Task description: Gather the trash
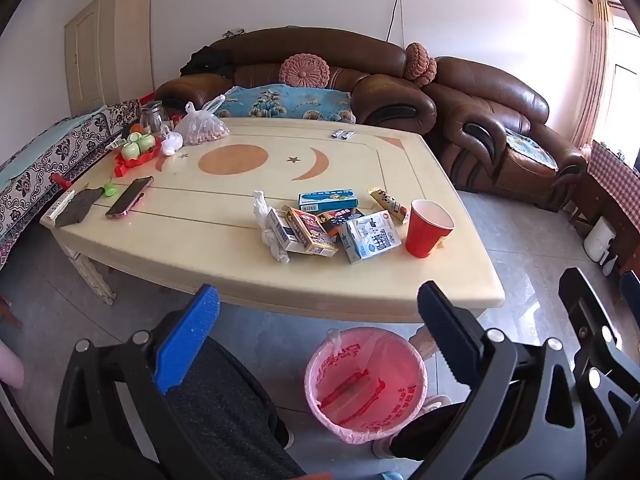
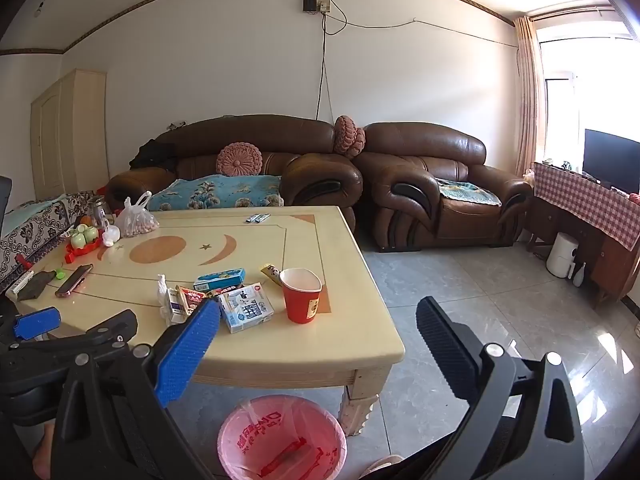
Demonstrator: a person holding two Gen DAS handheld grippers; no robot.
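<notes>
Both the left gripper [image 1: 318, 316] and right gripper [image 2: 318, 332] hang spread apart, empty, above the pink-lined bin [image 1: 366, 384]. Beyond the bin, on the surface [image 1: 280, 280], cartons [image 1: 370, 236] partly hide each other beside a red cup [image 1: 427, 228].

- Left tongs [image 1: 318, 332] gape wide, empty, held back from the surface's [image 1: 360, 288] near edge.
- Right tongs [image 2: 316, 340] likewise spread, empty, just off its near corner.

We see a brown leather sofa [image 2: 248, 160] with a round pink cushion [image 2: 239, 159], a matching armchair [image 2: 440, 184], and a phone [image 1: 130, 197] near a cream table's [image 1: 360, 160] left edge.
</notes>
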